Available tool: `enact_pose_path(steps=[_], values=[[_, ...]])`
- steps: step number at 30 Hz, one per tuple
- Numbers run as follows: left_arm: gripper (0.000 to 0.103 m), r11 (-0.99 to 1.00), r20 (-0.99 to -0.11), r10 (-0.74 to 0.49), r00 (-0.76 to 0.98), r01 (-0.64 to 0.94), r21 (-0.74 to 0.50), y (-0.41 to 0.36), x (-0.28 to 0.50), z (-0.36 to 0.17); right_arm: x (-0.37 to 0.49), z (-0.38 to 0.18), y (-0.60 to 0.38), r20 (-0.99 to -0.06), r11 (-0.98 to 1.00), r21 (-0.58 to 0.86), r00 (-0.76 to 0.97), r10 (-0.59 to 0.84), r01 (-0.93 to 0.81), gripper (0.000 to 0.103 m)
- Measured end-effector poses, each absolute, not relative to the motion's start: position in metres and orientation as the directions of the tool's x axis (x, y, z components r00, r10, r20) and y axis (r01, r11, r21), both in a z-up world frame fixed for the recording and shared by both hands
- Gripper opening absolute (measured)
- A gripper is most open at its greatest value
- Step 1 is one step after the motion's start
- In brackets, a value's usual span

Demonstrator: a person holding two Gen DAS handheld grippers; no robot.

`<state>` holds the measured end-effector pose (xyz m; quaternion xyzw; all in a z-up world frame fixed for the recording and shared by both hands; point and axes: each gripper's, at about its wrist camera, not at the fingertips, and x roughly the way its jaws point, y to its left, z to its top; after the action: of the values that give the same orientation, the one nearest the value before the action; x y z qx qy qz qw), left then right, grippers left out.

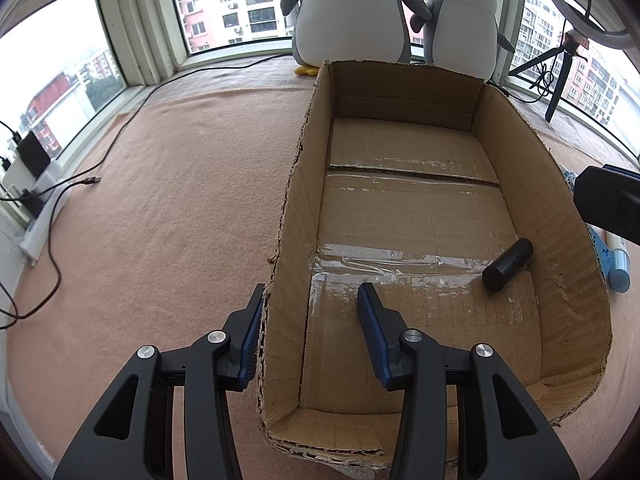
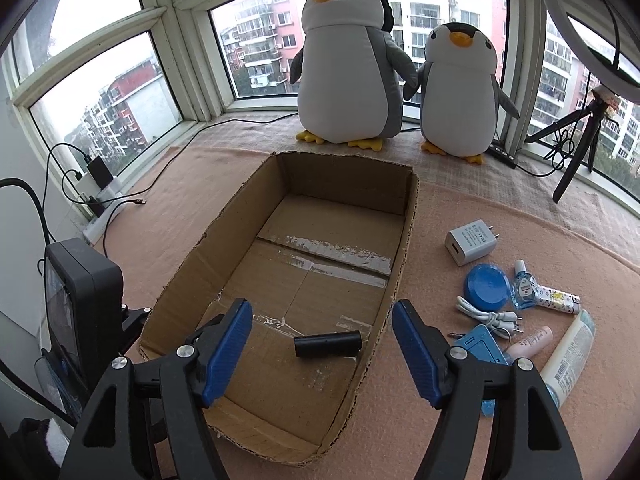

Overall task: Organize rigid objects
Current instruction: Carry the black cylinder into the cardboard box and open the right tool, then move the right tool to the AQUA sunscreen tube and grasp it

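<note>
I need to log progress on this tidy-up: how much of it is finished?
Barely started. Done: one black cylinder lies in the cardboard box. In hand: nothing; the left tool and right tool are both open and empty. Left: the white charger, blue round case, white cable and tubes beside the box.

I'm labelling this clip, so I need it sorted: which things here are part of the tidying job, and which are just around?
Part of the job:
cardboard box
black cylinder, already inside it
white charger
blue round tin
white cable
white tube

Just around:
two plush penguins
tripod
black cable
</note>
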<state>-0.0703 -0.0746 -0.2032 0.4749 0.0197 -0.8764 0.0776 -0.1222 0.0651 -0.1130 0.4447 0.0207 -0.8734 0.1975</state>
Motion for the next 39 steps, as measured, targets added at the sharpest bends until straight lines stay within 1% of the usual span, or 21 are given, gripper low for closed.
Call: enact_pose_path(steps=[13, 21, 26, 29, 36, 39], values=[[0.043, -0.987, -0.834, -0.12, -0.538, 0.153, 0.043, -0.074, -0.071, -0.204, -0.117, -0.106, 0.089, -0.78, -0.946, 0.101, -0.565, -0.268, 0.309, 0.069], [0.043, -0.987, -0.833, -0.122, -0.54, 0.152, 0.046, -0.072, -0.07, -0.204, -0.114, -0.105, 0.12, -0.78, -0.97, 0.07, -0.593, -0.199, 0.233, 0.069], [0.043, -0.987, -0.832, -0.123, -0.54, 0.153, 0.046, -0.072, -0.07, -0.204, -0.114, -0.106, 0.159, -0.784, -0.987, 0.097, -0.602, -0.153, 0.124, 0.069], [0.043, -0.987, -0.832, -0.123, -0.54, 0.153, 0.047, -0.072, -0.07, -0.204, -0.116, -0.111, 0.186, -0.796, -0.995, 0.091, -0.597, -0.102, 0.049, 0.069], [0.043, -0.987, -0.832, -0.123, -0.54, 0.152, 0.047, -0.072, -0.07, -0.204, -0.121, -0.138, 0.244, -0.844, -0.986, 0.116, -0.536, -0.036, -0.117, 0.069], [0.043, -0.987, -0.832, -0.123, -0.541, 0.152, 0.047, -0.073, -0.07, -0.204, -0.124, -0.15, 0.261, -0.863, -0.977, 0.133, -0.503, -0.03, -0.169, 0.069]])
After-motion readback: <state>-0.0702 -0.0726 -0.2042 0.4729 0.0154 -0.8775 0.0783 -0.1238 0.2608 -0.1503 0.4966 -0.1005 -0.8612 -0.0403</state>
